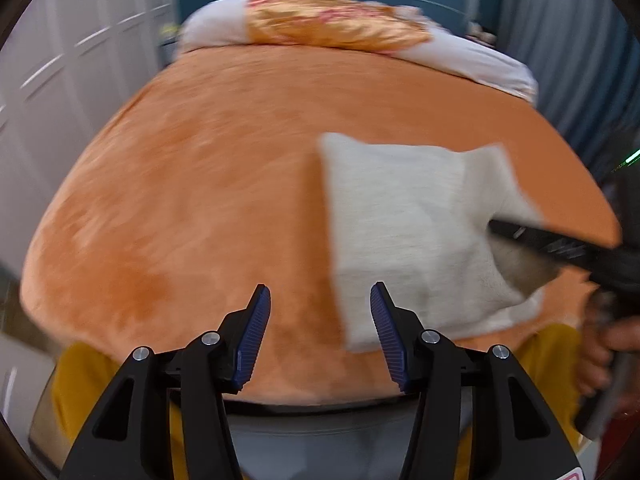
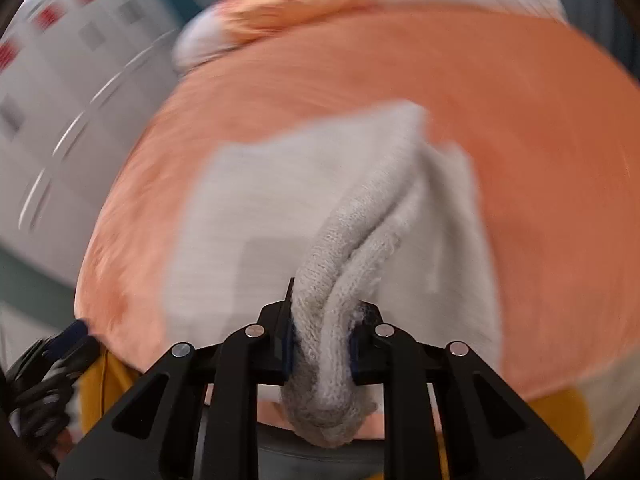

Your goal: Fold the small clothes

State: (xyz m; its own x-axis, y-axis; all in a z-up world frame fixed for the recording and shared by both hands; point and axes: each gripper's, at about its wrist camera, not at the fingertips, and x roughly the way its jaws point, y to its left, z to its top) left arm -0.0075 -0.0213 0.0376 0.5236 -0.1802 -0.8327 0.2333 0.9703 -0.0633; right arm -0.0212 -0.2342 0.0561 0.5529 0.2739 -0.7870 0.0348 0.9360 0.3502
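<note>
A light grey knit garment (image 1: 404,232) lies partly folded on the orange bedspread (image 1: 208,168), right of centre in the left wrist view. My left gripper (image 1: 320,312) is open and empty, just left of the garment's near edge. My right gripper (image 2: 320,340) is shut on a bunched edge of the grey garment (image 2: 344,248), lifting it above the flat part. In the left wrist view the right gripper (image 1: 560,248) reaches into the garment from the right. The right wrist view is blurred.
White pillows and a patterned orange quilt (image 1: 332,20) lie at the head of the bed. White wardrobe doors (image 1: 60,60) stand to the left. The left gripper (image 2: 60,356) shows at the lower left of the right wrist view.
</note>
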